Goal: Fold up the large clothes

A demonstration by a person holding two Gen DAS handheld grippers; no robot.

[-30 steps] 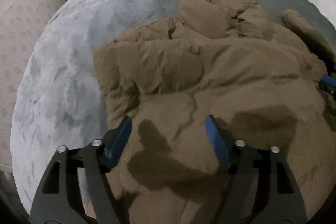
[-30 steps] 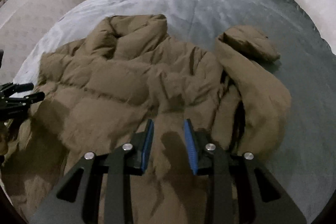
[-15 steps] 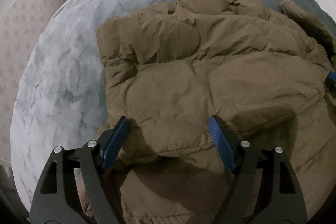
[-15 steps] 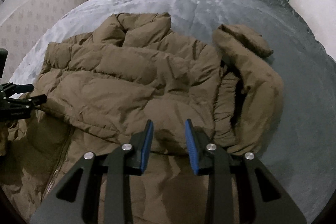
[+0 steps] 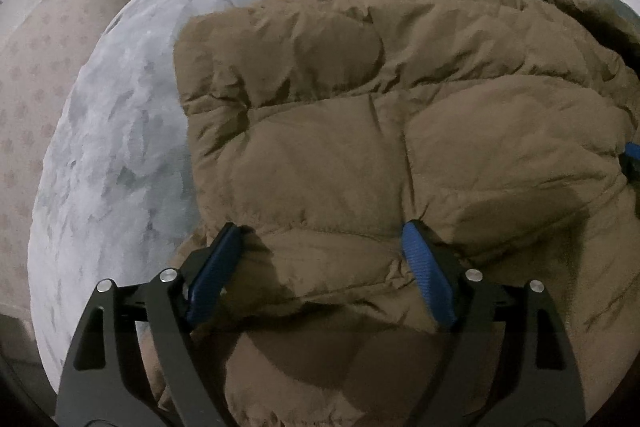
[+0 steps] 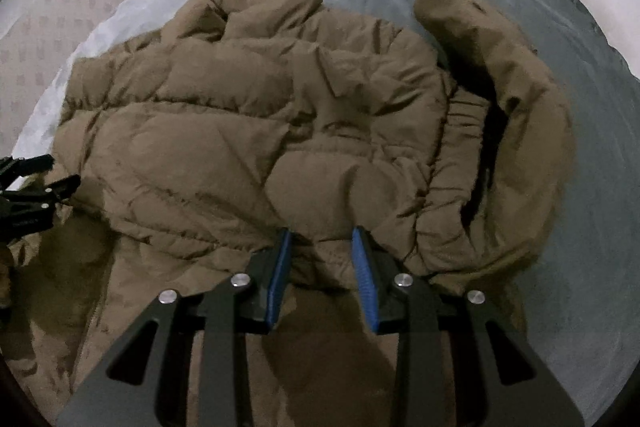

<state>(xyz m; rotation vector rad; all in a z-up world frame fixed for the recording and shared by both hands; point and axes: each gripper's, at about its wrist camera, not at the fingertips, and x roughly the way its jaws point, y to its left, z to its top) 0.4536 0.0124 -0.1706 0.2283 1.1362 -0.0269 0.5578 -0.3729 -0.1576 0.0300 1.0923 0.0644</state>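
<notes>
Jacket (image 5: pixel 400 131) lies doubled over on the bed (image 5: pixel 120 147) because you let go: left gripper (image 5: pixel 320 259) and right gripper (image 6: pixel 322 259) have just been opening, nothing clamped.

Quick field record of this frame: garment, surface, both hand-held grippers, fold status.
garment: brown puffer jacket, hem flap folded up over body
surface: grey blanket on bed
left hand-held gripper: open wide, jaws have just been opening, flap edge between them, not pinched
right hand-held gripper: open, just widened, over flap edge
sleeve: lies loose at right, unfolded
</notes>
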